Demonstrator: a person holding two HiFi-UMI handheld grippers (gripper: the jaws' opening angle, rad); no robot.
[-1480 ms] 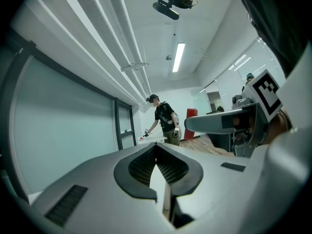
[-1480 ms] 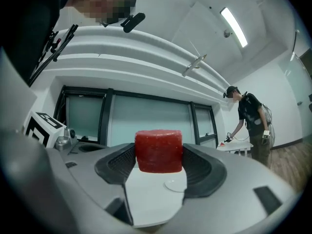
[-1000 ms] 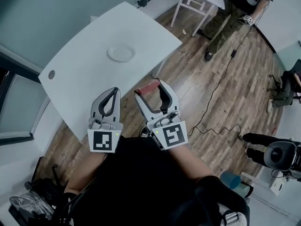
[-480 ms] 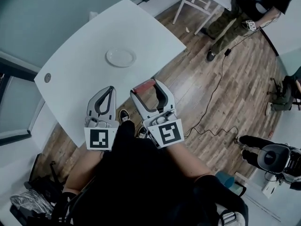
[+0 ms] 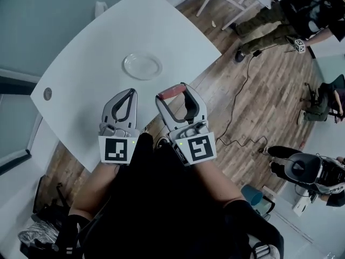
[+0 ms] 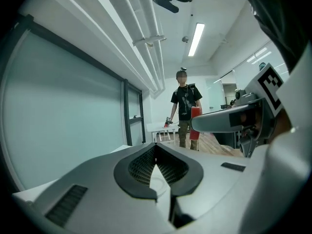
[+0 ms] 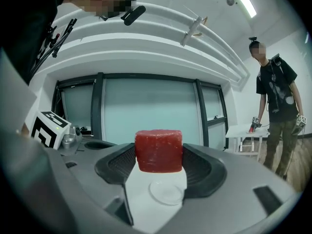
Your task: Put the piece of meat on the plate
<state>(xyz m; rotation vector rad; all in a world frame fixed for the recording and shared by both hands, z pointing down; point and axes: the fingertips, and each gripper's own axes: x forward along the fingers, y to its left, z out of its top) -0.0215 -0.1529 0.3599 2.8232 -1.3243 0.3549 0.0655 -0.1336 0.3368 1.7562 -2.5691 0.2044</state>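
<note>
Head view first, from the left: a small round disc (image 5: pixel 47 94) lies near the far-left corner of the white surface (image 5: pixel 97 42), well apart from everything else. My left gripper (image 5: pixel 128 92) hovers over the near edge of the surface, its fingers (image 6: pixel 134 165) clenched tip to tip on nothing. I judge it is parked there out of the way, since this job needs only one tool.

Just beyond it, near the middle of the surface, sits the plate (image 5: pixel 142 66), bare and pale.

To the right, my right gripper (image 5: pixel 173 95) grasps the piece of meat (image 5: pixel 170 92), a red block pinched by its sides between the finger pads and lifted above the edge of the surface, short of the plate. The right gripper view shows the block (image 7: pixel 158 150) held level and square, with the plate (image 7: pixel 166 191) straight ahead below it, so I reckon the carry is lined up for a reach forward and down.

Far right, a person (image 5: pixel 280 15) stands on the wood floor, well apart from my work.
</note>
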